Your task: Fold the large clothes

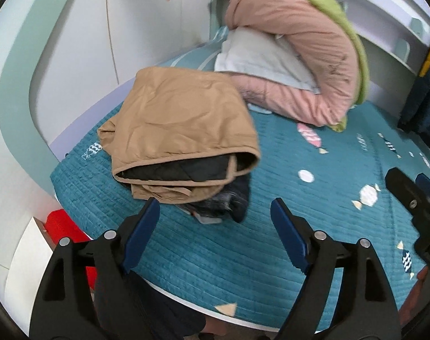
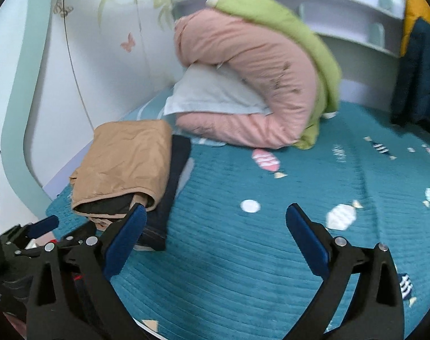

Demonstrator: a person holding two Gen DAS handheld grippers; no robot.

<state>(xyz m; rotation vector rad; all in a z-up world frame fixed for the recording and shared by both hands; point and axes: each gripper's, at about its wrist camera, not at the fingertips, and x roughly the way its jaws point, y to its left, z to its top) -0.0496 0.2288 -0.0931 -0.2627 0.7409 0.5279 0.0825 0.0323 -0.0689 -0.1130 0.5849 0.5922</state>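
tan jacket [image 1: 175,130]: folded, lying on dark folded garment [image 2: 172,187] at the bed's [image 1: 243,255] left edge near the wall; long axis runs from the near edge toward the pink quilt [image 1: 297,53], open fold facing the cameras
left gripper [image 1: 215,240]: jaws apart, empty
right gripper [image 2: 215,243]: jaws wide apart, empty

A folded tan jacket [image 1: 181,130] with black lining lies stacked on folded dark jeans [image 2: 172,187] near the bed's edge.
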